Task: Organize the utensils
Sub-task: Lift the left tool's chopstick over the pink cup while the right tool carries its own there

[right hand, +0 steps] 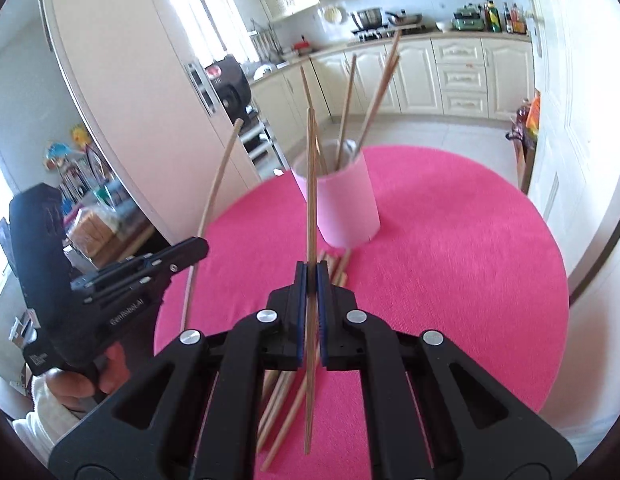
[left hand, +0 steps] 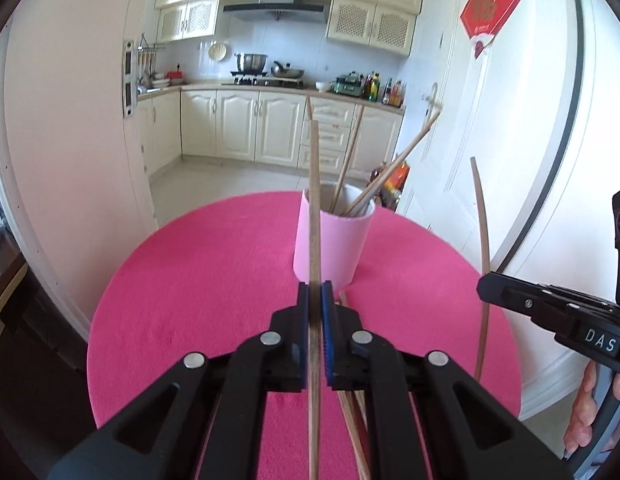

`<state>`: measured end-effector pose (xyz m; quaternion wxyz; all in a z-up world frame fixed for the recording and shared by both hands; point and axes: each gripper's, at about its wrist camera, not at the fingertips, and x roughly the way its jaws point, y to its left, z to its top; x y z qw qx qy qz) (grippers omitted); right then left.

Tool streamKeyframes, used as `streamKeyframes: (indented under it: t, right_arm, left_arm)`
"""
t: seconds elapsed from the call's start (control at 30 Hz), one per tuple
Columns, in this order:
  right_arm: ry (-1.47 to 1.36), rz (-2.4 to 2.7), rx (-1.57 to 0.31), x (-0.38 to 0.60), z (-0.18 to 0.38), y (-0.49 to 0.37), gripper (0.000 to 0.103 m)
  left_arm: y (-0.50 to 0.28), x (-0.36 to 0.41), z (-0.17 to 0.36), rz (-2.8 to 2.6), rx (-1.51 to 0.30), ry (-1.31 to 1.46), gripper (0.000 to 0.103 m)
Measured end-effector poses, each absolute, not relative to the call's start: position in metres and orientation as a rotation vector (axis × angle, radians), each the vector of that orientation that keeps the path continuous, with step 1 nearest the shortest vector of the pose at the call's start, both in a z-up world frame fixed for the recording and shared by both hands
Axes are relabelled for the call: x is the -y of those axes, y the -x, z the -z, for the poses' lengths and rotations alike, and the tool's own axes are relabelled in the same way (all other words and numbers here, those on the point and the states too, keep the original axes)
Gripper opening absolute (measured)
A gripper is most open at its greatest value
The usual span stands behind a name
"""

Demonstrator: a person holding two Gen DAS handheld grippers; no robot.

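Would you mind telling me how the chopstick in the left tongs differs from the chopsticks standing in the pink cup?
The chopstick in the left tongs is clamped between the pads, clear of the pink cup; the chopsticks in the cup are loose inside it. The held one looks darker brown; those look paler. It points nearly straight ahead; they lean apart against the rim. All are plain wooden sticks.

— Premises type?
— Home kitchen. Cream cabinets (left hand: pixel 238 128) along the walls, range hood (left hand: pixel 274 8) above a stove (left hand: pixel 266 80) with a pot (left hand: pixel 250 62) and pan (left hand: pixel 288 70).
— Further evidence?
— Bottles (left hand: pixel 373 86) on the counter, tiled floor (left hand: pixel 230 184).
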<state>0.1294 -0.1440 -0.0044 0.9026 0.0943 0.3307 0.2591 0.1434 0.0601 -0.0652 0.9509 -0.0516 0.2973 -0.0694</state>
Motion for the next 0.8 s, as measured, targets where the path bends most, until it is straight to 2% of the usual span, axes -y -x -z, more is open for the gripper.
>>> streamKeyframes:
  t: [0.43,0.8]
  right_arm:
    - [-0.273,-0.524,-0.428,0.147,-0.027,-0.146,0.005]
    - [-0.281,-0.473,-0.255,0.139,-0.039,-0.188,0.005]
  left_arm:
    - [-0.164,-0.050,0.031,0.178,-0.292,0.146,0.006]
    - [-0.219,-0.050,0.017,0.181,-0.160,0.208,0.006]
